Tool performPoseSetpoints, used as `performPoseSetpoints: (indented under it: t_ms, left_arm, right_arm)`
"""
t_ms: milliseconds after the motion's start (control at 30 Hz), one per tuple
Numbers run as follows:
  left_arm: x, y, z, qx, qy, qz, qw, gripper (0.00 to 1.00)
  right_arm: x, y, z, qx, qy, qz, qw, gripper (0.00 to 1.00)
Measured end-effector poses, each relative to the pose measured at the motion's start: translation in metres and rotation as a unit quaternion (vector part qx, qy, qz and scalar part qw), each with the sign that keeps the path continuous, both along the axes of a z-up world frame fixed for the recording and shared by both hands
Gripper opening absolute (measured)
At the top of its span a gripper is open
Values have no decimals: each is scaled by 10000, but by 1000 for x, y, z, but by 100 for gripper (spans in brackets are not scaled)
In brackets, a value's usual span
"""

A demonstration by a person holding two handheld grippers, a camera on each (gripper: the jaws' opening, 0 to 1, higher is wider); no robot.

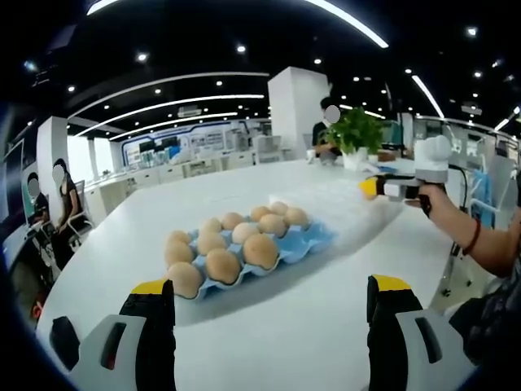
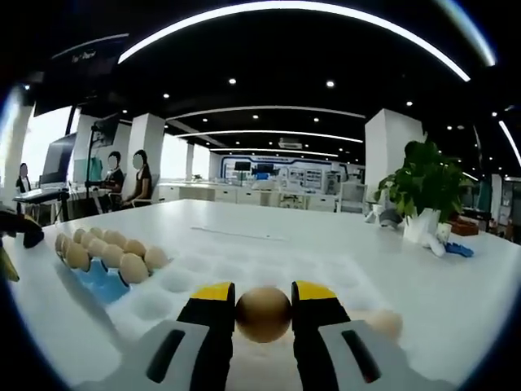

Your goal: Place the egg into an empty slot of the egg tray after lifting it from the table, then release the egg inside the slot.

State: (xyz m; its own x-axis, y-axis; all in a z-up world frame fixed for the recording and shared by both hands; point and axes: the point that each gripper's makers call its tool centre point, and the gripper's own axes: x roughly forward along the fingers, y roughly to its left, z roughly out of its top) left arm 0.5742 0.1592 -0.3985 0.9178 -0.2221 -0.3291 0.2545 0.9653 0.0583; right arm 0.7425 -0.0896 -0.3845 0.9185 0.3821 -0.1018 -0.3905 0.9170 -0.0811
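Observation:
A blue egg tray [image 1: 313, 238] lies on the white table [image 1: 326, 326], its near rows filled with several brown eggs [image 1: 224, 265] and its right end bare. My left gripper [image 1: 269, 322] hangs in front of it, jaws wide apart with nothing between them. My right gripper [image 2: 263, 308] is shut on a brown egg [image 2: 263, 314]. In the right gripper view the tray [image 2: 99, 281] is at the left with its eggs [image 2: 133, 268], and pale empty hollows [image 2: 175, 281] lie between it and the held egg. The right gripper [image 1: 389, 189] is also in the left gripper view, far right, held by a hand.
Another egg [image 2: 387, 323] lies on the table just right of my right gripper. A potted plant [image 2: 427, 191] stands at the far right of the table. People sit beyond the table's left edge [image 2: 126, 179]. The left gripper [image 2: 18, 232] enters at the left edge.

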Motion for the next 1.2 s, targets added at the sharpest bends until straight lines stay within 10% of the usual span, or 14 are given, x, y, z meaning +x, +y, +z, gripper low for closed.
performPoseSetpoints:
  t_ms: [1200]
  left_arm:
    - [-8, 8, -5, 57, 61, 38, 10000, 100]
  right_arm:
    - [-30, 98, 0, 116, 146, 1167, 9930, 28]
